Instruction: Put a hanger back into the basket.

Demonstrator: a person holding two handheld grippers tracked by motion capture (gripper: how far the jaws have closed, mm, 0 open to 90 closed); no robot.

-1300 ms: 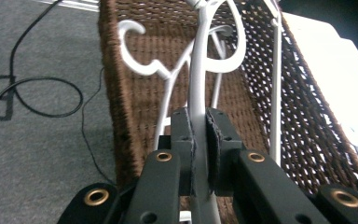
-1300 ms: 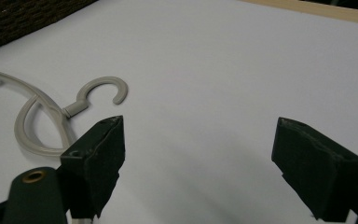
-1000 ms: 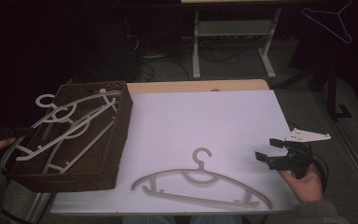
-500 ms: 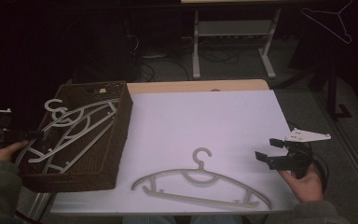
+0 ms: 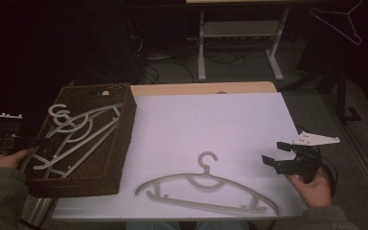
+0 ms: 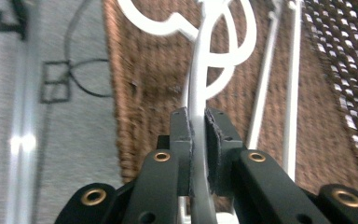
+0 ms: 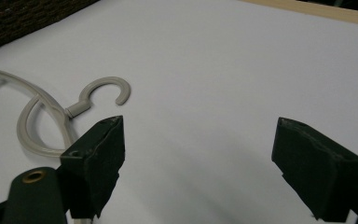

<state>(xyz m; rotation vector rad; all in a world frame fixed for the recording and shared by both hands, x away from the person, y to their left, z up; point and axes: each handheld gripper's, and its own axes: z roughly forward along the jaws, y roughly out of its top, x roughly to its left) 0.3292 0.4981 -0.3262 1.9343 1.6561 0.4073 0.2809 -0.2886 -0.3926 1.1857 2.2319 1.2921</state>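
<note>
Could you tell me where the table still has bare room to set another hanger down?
The widest bare patch is the white sheet between the basket and the right gripper, behind the grey hanger. The front strip is taken by that hanger; the basket is crowded with white hangers, one clamped by the left gripper.

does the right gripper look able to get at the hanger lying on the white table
Probably yes. The right gripper is open and holds nothing, and the hanger lies flat on the table just to its left, with bare surface between them and nothing on top of it.
</note>
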